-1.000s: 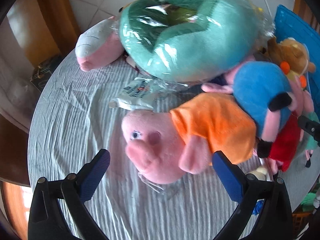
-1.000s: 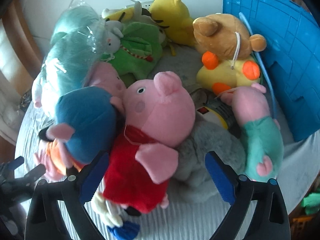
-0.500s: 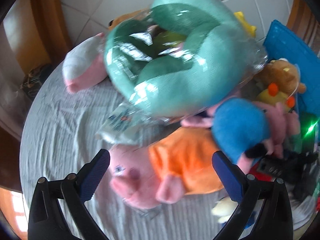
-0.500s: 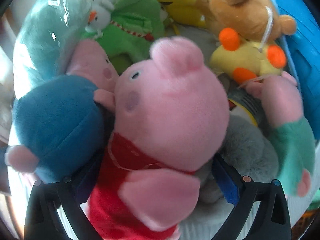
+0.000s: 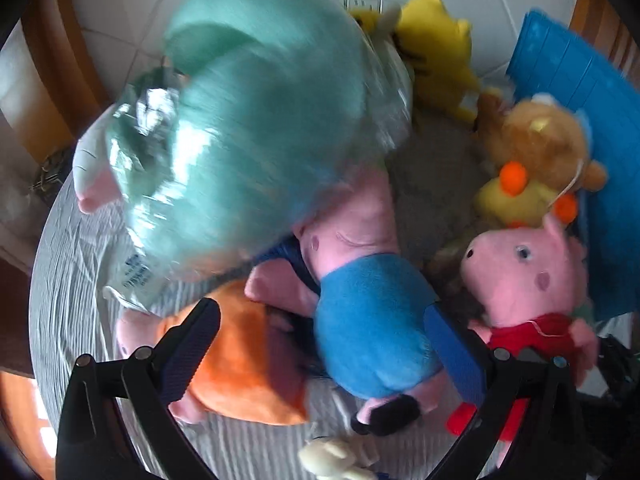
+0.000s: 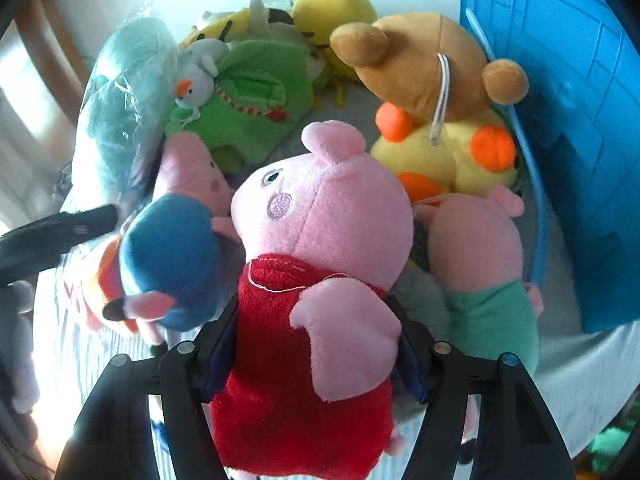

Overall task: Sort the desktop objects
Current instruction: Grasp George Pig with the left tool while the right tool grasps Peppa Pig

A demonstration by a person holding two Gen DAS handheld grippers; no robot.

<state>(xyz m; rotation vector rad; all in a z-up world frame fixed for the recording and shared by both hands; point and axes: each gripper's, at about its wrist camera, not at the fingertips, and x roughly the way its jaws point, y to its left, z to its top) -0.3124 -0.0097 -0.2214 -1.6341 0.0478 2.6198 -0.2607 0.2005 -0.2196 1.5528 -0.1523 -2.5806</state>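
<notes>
right gripper (image 6: 316, 344) closing around the red-dressed pig plush (image 6: 320, 280), red body filling the gap between the jaws, both pads hard against its flanks; pink head rising just beyond the tips. blue-dressed pig plush (image 6: 172, 264) just beside it on one side, green-dressed pig plush (image 6: 480, 272) on the other, brown bear (image 6: 424, 72) and yellow duck (image 6: 444, 156) further back against the blue bin (image 6: 560, 120).

left gripper (image 5: 320, 344) spread wide, holding nothing, hanging over the blue-dressed pig, orange-dressed pig plush (image 5: 240, 360) partly behind one finger. bagged teal plush (image 5: 260, 140) smeared by motion blur, label unreadable. red pig's feet cut off by the lower frame edge; striped tablecloth (image 5: 80, 280) mostly buried under toys.
</notes>
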